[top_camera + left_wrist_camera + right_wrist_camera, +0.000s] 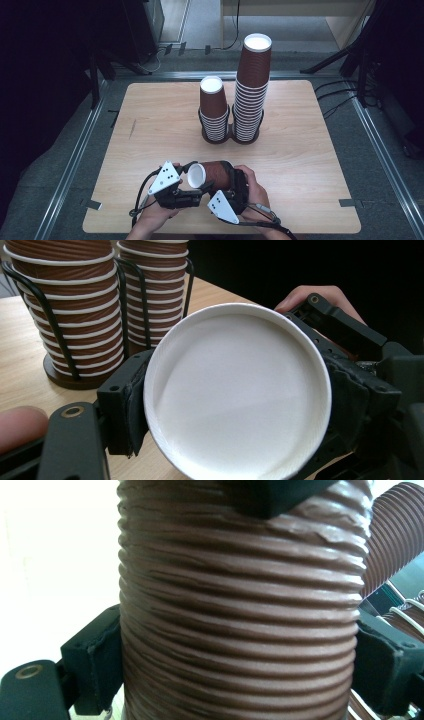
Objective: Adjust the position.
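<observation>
A brown ribbed paper cup (pixel 216 173) lies on its side above the table's front edge, white base (pixel 196 176) facing left. My right gripper (pixel 233 176) is shut around its body; in the right gripper view the cup (pixel 240 620) sits wedged between both pads (pixel 95 670). My left gripper (pixel 198 187) reaches in from the left and is shut on the base end. In the left gripper view the white base (pixel 237 390) is pinched between the two black pads (pixel 126 407), with the right gripper (pixel 340 327) and a fingertip behind it.
Two upside-down stacks of the same cups stand in a black wire holder (pixel 220 136) at mid-table: a short stack (pixel 214 107) on the left, a tall stack (pixel 252 90) on the right. The wooden table (pixel 150 125) ends close below my hands.
</observation>
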Motion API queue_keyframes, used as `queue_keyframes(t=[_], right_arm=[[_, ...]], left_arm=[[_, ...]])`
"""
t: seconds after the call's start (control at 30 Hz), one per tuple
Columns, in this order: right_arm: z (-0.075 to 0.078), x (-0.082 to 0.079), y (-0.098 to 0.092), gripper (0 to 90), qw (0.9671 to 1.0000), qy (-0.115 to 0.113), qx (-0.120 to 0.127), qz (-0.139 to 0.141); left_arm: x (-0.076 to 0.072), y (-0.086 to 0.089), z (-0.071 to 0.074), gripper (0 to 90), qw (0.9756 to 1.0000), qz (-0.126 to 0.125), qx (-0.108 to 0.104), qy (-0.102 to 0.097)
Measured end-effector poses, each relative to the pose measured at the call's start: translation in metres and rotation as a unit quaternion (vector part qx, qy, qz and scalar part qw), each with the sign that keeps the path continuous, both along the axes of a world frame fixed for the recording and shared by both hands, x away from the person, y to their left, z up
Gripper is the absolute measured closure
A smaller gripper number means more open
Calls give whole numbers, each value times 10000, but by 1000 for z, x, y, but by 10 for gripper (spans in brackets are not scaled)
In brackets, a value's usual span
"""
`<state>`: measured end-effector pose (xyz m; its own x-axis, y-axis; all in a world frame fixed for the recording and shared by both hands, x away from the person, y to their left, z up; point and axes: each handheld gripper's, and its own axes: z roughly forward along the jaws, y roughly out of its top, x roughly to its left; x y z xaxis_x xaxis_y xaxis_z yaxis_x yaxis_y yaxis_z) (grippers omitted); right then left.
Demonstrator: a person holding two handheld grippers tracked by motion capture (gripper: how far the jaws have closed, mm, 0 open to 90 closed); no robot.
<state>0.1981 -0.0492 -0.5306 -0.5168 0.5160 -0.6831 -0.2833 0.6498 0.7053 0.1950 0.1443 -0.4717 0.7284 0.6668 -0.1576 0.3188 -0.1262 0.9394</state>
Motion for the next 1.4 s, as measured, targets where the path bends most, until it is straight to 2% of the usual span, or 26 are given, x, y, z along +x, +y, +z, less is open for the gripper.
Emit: queue_keyframes(t=[0.1, 0.17, 0.37, 0.43, 0.53, 0.57, 0.63, 0.73, 0.8, 0.9, 1.0, 1.03, 1.1, 1.13, 1.17, 1.2, 1.23, 1.27, 1.3, 1.33, 1.37, 1.4], right_arm=[[1, 0, 0, 93, 10000, 43, 57, 53], [2, 0, -2, 82, 9993, 207, 261, 190], [4, 3, -6, 41, 9987, 350, 351, 152], [5, 6, -10, 32, 9981, 418, 451, 90], [6, 7, -12, 29, 9976, 471, 507, 93], [7, 8, -14, 30, 9970, 512, 583, 45], [7, 9, -16, 29, 9966, 535, 620, 12], [8, 13, -24, 30, 9942, 642, 856, -108], [8, 14, -25, 32, 9935, 670, 911, -145], [8, 15, -28, 47, 9924, 740, 970, -187], [6, 15, -29, 47, 9905, 845, 1063, -220], [5, 16, -30, 45, 9891, 902, 1138, -254], [4, 17, -33, 43, 9842, 1083, 1351, -363], [4, 17, -33, 43, 9842, 1083, 1351, -363], [5, 19, -35, 61, 9785, 1300, 1532, -466], [5, 19, -35, 61, 9785, 1300, 1532, -466], [5, 20, -36, 64, 9760, 1380, 1607, -502], [6, 21, -38, 66, 9712, 1510, 1750, -580], [6, 21, -39, 66, 9687, 1573, 1811, -639], [6, 22, -39, 67, 9647, 1721, 1872, -685], [7, 22, -40, 86, 9591, 1924, 1966, -665], [8, 22, -41, 126, 9511, 2153, 2137, -580]], left_arm=[[0, 2, 0, 226, 10000, -35, -50, -11], [0, 4, 1, 227, 9999, -33, -95, -54], [-1, 6, 3, 227, 9998, 38, -149, -139], [0, 10, 4, 227, 9995, 110, -264, -156], [0, 12, 5, 227, 9990, 245, -299, -231], [-1, 16, 5, 228, 9980, 383, -410, -305], [-1, 18, 6, 228, 9975, 446, -448, -314], [0, 22, 6, 229, 9954, 635, -586, -404], [0, 22, 6, 230, 9953, 645, -581, -421], [-1, 20, 4, 230, 9951, 721, -447, -507], [-1, 19, 3, 230, 9941, 823, -439, -558], [-2, 20, 2, 229, 9921, 949, -479, -661], [-2, 22, 1, 229, 9902, 1030, -550, -760], [-2, 22, 1, 229, 9902, 1030, -550, -760], [-1, 24, 1, 230, 9882, 1166, -561, -820], [-1, 24, 1, 229, 9882, 1166, -561, -820], [0, 25, 1, 229, 9873, 1221, -568, -838], [1, 27, 0, 229, 9863, 1275, -635, -831], [2, 28, 0, 229, 9864, 1267, -670, -800], [2, 29, -1, 229, 9864, 1270, -689, -789], [3, 29, -1, 229, 9859, 1302, -703, -786], [3, 30, -1, 229, 9856, 1326, -697, -782]])
